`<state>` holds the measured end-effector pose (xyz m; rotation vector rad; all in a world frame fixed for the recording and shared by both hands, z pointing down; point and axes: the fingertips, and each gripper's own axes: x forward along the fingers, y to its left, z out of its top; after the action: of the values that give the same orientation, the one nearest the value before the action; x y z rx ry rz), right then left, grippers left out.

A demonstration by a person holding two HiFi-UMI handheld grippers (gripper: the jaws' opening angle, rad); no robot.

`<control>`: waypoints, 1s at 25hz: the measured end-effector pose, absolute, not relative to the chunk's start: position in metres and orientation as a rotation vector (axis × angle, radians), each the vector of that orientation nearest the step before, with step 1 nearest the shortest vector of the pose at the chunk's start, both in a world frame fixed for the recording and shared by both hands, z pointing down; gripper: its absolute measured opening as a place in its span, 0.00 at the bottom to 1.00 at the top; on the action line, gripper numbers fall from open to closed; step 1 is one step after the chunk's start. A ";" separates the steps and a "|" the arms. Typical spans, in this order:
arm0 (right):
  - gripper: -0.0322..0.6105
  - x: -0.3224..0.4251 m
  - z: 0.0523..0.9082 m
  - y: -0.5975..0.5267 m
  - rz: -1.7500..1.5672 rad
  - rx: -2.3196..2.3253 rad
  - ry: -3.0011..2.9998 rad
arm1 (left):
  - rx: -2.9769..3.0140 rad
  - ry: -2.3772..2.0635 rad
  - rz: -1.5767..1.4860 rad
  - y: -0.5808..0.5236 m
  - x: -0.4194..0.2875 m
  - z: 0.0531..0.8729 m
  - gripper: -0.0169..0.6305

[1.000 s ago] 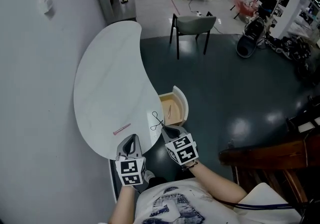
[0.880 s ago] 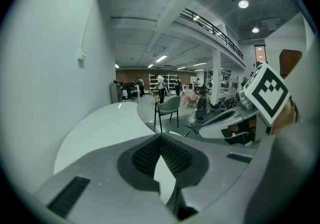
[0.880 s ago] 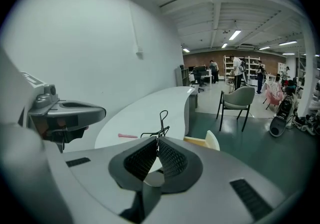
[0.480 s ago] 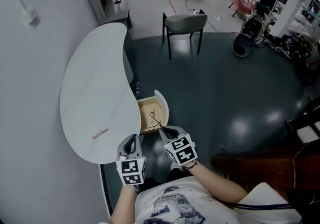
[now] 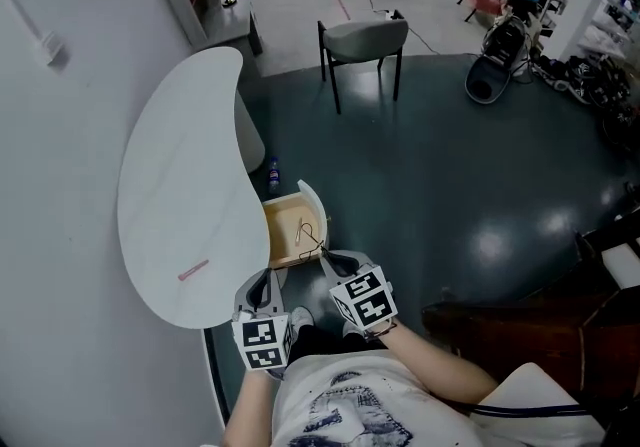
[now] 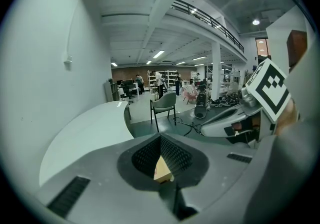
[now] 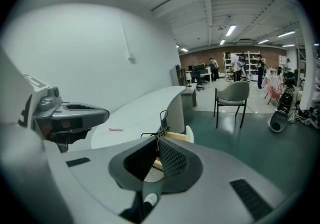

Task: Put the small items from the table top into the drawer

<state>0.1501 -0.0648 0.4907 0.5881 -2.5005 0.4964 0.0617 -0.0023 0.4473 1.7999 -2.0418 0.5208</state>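
My right gripper [image 5: 322,253] is shut on small black scissors [image 5: 307,235], whose thin handles stick out past the fingertips. The scissors hang over the open wooden drawer [image 5: 318,210] at the edge of the white curved table [image 5: 180,185]. In the right gripper view the scissors [image 7: 161,120] rise from the closed right gripper [image 7: 156,138], with the drawer [image 7: 189,132] just beyond. A pink stick [image 5: 193,270] lies on the table; the right gripper view shows the pink stick [image 7: 116,130] too. My left gripper [image 5: 262,285] is shut and empty beside the table's near end; its own view shows the left gripper [image 6: 161,137] with tips together.
A small bottle [image 5: 273,173] stands on the dark floor beside the table's base. A grey chair [image 5: 362,40] stands farther off. The white wall runs along the table's left side. Dark wooden furniture [image 5: 520,320] is at my right. My shoe [image 5: 300,320] shows below the grippers.
Both grippers have shifted right, off the table's edge. The scissors, earlier over the table rim, now hang above the open drawer. The pink stick lies as before.
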 end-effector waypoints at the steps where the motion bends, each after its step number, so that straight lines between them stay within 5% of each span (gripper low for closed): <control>1: 0.10 0.151 0.492 -0.066 0.501 0.589 -2.499 | 1.799 -2.041 0.524 -0.004 0.061 0.448 0.06; 25: 0.10 0.081 0.567 -0.127 0.612 0.604 -2.360 | 1.797 -1.925 0.558 -0.085 -0.021 0.508 0.06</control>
<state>0.0808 -0.1266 0.5669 0.6041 -2.3603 0.6120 -0.0215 -0.0851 0.5080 1.7965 -1.9248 0.5584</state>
